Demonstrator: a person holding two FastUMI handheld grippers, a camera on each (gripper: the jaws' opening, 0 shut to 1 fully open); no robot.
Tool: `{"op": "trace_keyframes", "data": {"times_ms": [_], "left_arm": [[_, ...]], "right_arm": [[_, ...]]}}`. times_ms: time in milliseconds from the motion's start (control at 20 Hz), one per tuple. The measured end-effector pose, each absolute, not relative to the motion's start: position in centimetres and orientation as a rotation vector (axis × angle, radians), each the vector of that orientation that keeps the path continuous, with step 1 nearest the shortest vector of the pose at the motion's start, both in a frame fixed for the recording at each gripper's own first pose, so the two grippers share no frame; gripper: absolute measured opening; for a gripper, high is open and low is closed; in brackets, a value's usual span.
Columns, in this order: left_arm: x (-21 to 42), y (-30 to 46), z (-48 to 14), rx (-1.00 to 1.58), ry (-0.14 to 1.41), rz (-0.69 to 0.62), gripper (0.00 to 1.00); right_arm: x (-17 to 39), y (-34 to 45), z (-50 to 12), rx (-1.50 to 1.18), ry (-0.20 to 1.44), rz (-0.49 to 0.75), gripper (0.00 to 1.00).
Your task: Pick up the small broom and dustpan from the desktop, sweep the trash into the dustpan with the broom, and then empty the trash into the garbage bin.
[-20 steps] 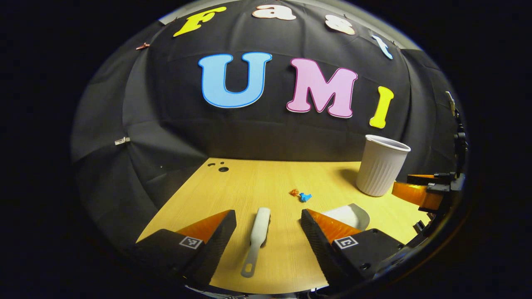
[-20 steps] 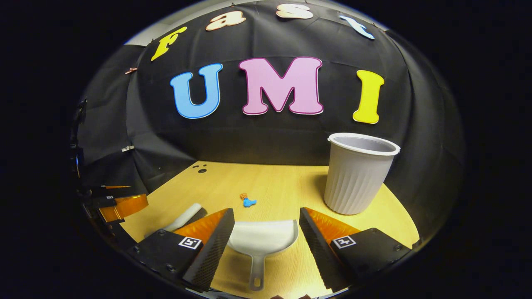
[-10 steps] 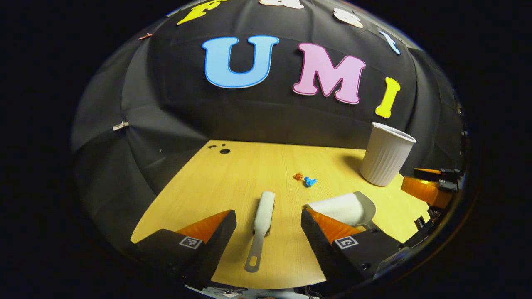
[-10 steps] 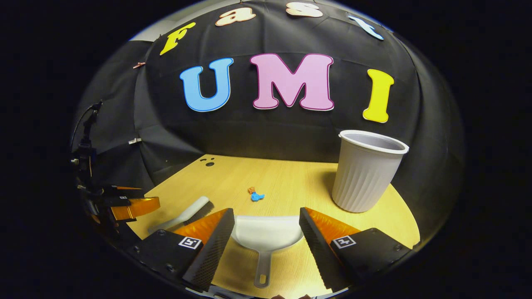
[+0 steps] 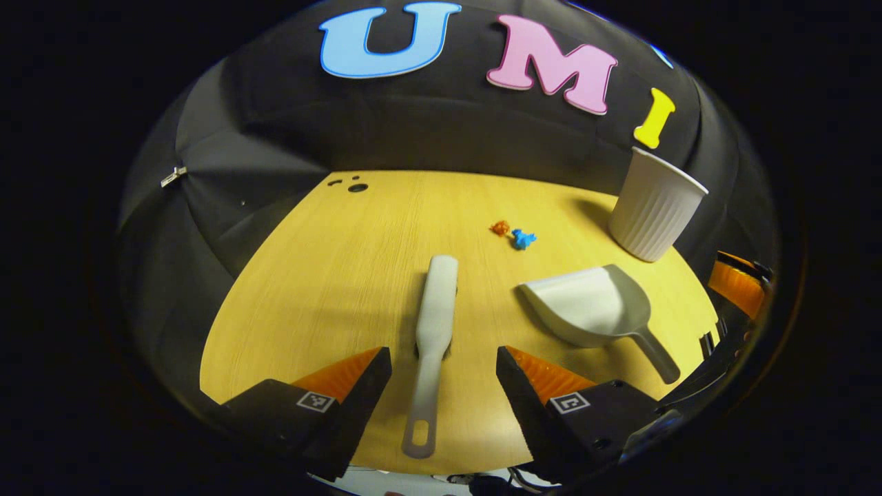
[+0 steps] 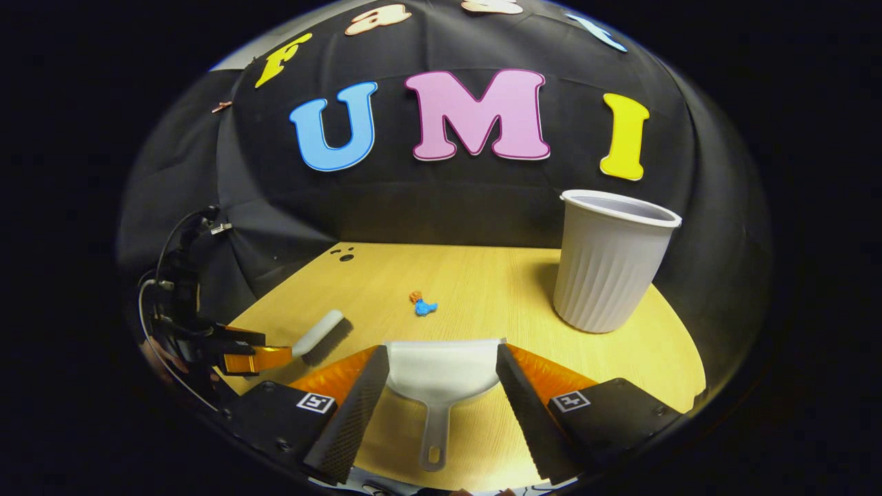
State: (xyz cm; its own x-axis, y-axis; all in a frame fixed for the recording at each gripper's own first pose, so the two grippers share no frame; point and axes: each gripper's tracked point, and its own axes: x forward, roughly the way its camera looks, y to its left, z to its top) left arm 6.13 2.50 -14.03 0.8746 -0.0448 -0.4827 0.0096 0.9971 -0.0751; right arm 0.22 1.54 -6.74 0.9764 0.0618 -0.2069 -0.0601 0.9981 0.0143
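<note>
Broom (image 5: 435,331) lies flat between the left tool's (image 5: 444,362) spread fingers.

Left tongs (image 5: 443,358) agape; right tongs (image 6: 441,355) agape.

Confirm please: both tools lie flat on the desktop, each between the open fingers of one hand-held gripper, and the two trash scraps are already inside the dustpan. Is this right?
Not quite. The trash scraps lie on the bare desktop, apart from the dustpan, toward the wall; the left gripper view shows the gap. The rest holds: the broom sits between the left hand-held gripper fingers, the dustpan between the right hand-held gripper fingers.
</note>
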Motion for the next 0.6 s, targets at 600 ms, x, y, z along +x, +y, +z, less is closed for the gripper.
{"op": "trace_keyframes", "data": {"times_ms": [600], "left_arm": [[9.8, 3.4, -20.6, 0.014, 0.84, -0.024, 0.95]], "right_arm": [[1.1, 1.6, -12.2, 0.082, 0.394, 0.104, 0.99]]}}
